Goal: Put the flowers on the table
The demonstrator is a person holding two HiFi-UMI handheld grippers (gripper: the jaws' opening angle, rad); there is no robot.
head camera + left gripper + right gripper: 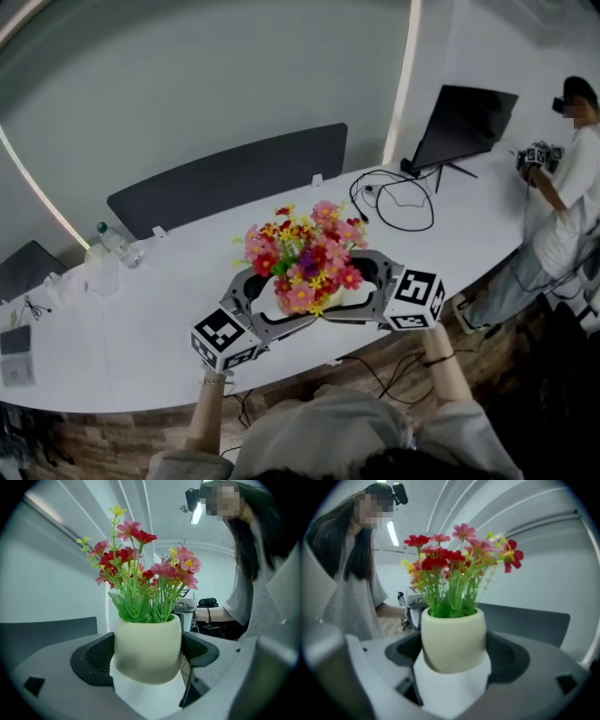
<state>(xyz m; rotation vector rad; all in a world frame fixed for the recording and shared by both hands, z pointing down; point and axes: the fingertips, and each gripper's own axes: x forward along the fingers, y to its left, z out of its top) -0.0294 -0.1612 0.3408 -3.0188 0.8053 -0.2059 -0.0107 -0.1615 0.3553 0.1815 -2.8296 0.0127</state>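
A cream pot [147,651] of red, pink and yellow flowers [305,258] is held between both grippers above the front part of the white table [141,319]. My left gripper [286,300] is shut on the pot from the left, its dark pads [96,656] pressed on the pot's sides. My right gripper [349,291] is shut on the same pot [453,639] from the right. The flowers [454,559] stand upright. Whether the pot's base touches the table, I cannot tell.
A dark monitor [464,122] and looped cables [394,197] are at the table's far right. A water bottle [117,244] stands at the far left. Dark chair backs [234,178] line the far side. Another person [562,187] stands at the right end.
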